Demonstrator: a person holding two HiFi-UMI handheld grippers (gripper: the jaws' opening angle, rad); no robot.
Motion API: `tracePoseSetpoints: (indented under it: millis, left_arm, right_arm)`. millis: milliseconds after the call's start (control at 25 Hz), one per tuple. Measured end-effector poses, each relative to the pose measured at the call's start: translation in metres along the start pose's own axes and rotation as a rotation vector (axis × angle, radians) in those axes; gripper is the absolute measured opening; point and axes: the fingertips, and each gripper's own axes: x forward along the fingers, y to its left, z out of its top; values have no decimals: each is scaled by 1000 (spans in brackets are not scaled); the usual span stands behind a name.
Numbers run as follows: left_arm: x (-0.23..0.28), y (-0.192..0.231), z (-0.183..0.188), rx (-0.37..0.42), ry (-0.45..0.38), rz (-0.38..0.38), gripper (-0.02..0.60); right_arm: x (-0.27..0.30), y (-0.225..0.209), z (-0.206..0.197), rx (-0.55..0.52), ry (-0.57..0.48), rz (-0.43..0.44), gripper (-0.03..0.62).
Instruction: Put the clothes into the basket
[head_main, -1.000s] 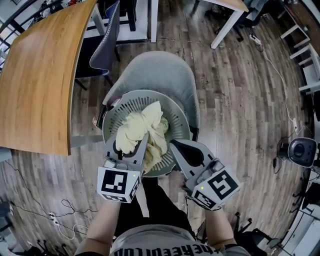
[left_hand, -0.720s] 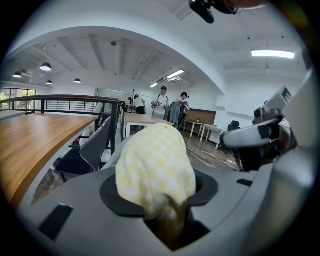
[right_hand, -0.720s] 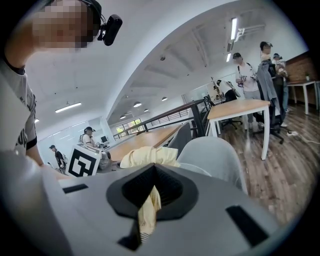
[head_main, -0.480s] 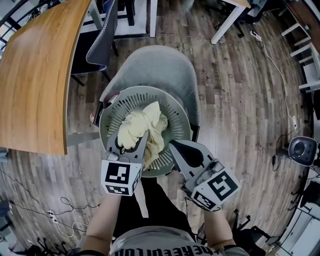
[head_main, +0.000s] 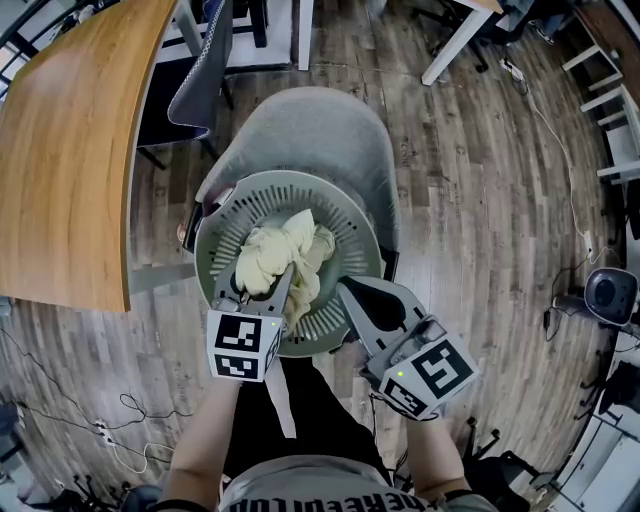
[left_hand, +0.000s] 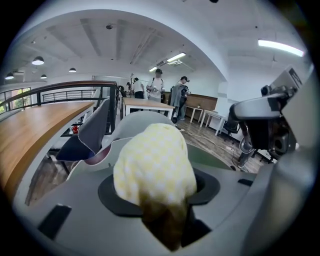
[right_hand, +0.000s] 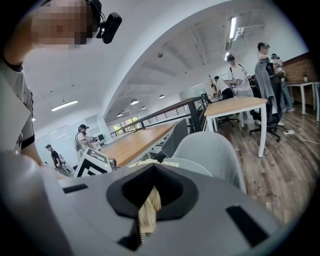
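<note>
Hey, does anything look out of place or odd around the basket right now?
Nothing spilled or damaged. One oddity: a thin strip of the yellow cloth is pinched in the right gripper, though the bulk lies inside the basket, which is perched on a grey chair.

Wood-plank floor (head_main: 470, 200); long wooden table (head_main: 70, 150) left; grey chair (head_main: 300, 130) (1, centre); ceiling strip lights (left_hand: 280, 47).
</note>
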Motion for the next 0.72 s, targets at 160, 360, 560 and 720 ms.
tracePoseSetpoints:
  millis: [160,360,560,720]
  left_arm:
    - [3,4,-9,4,37,14,219]
    - [7,5,-20,15,89,7,235]
    - [13,1,-25,42,134,-13,277]
    - [16,-2,-29,31,151,-25,304]
  right_arm:
    - [3,-1,-2,10,4,-1,9]
    - [6,-2,-3,16,4,3,9]
    - [9,-4,-2,21,7,7,9]
    - [10,-4,-4,24,10,8,9]
